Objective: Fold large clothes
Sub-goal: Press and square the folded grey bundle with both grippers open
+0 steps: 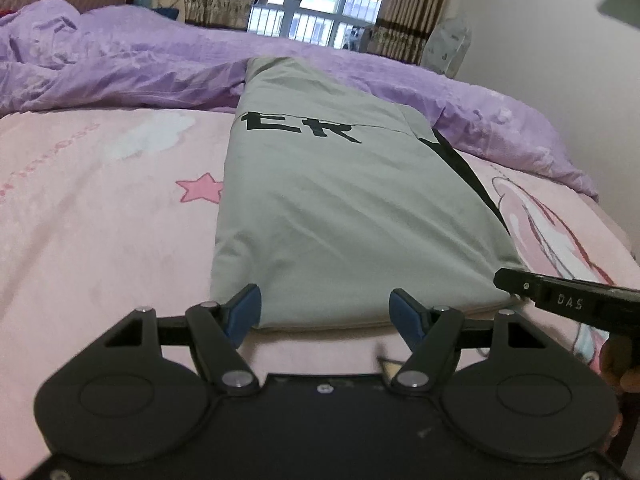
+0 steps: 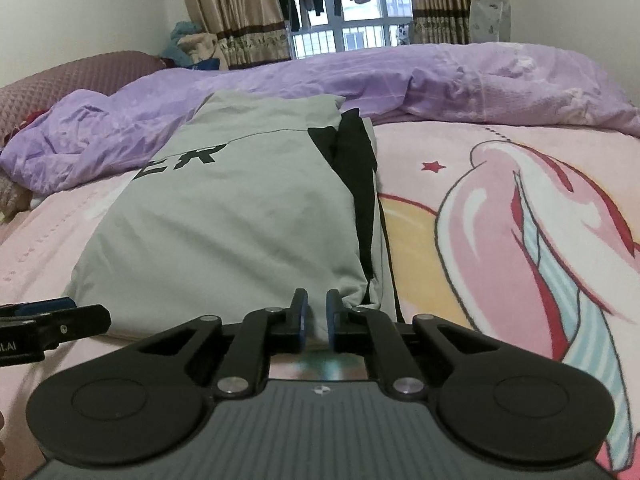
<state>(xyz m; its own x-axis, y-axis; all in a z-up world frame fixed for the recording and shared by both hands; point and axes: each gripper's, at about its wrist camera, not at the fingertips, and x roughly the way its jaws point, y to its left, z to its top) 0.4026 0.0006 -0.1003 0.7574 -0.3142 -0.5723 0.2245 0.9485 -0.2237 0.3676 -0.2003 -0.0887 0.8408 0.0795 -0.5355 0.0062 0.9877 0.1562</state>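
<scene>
A grey garment (image 1: 340, 200), printed with black letters and already narrowed into a long strip, lies lengthwise on the pink cartoon sheet of the bed (image 1: 100, 220), its near hem at the bed's front edge and its far end reaching the rumpled purple duvet (image 1: 140, 64) along the far side.

The right gripper (image 2: 317, 312) is nearly closed at the hem's right-hand corner, grey cloth showing in the narrow slot between its blue pads; it appears to be pinching that corner. The left gripper (image 1: 326, 312) stands wide apart over the hem near the left-hand corner, pads on either side of the fabric edge but not pressing on it, holding nothing.

The step in hand looks to be taking both near corners for the next fold toward the far end. To do it well, the left gripper likely needs to take all layers right at its corner, so that both corners can rise together and level, keeping the strip's long edges aligned and the black side panel (image 2: 360, 184) tucked.
</scene>
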